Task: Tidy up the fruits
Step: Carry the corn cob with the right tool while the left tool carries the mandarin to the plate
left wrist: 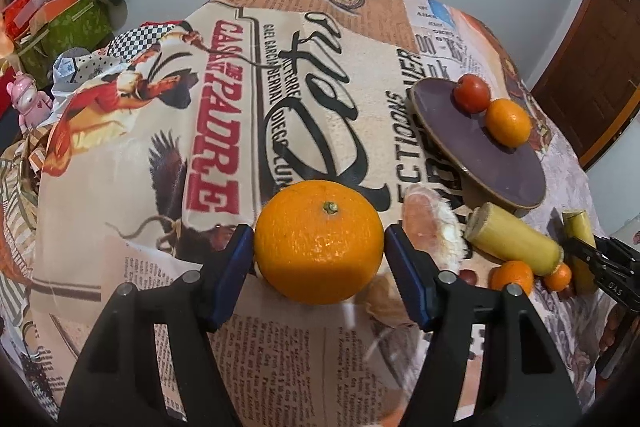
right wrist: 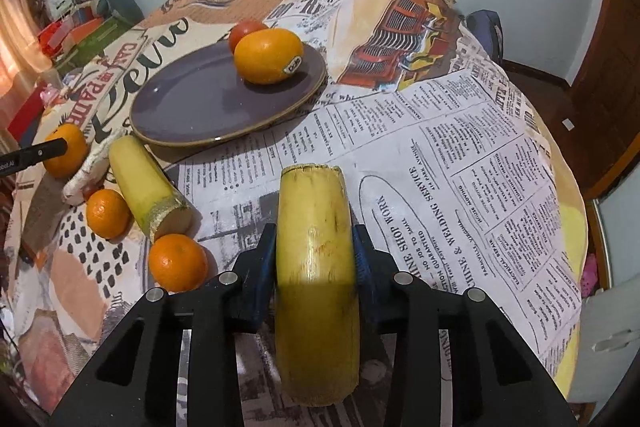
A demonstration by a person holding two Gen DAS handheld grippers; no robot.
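The large round orange (left wrist: 318, 241) with its green stem nub facing up sits on the table, between the blue pads of the left tool (left wrist: 319, 269). The pads stand right at its sides, partly apart, though whether they actually press on the peel cannot be told from this view. The cut yellow banana piece (right wrist: 316, 267), a stubby cylinder with flat ends, is clamped between the blue pads of the right tool (right wrist: 316, 259), which has closed narrow around it; the pads touch both flanks.

Farther out, a second cut yellow banana piece (right wrist: 146, 187) lies on its side on the table, with two small round tangerines (right wrist: 108, 213) (right wrist: 178, 262) touching or just beside it. A pale, fuzzy, elongated item (right wrist: 86, 173) (its nature is unclear) lies between that banana piece and the large orange.

Beyond these, a flat purple plate with a tan rim (right wrist: 192, 103) carries a sticker-marked orange (right wrist: 267, 55) and a round red fruit (right wrist: 245, 30), the two touching near the plate's far edge.

The table (right wrist: 440, 147) is covered with a cloth printed in newspaper text and vintage pictures.
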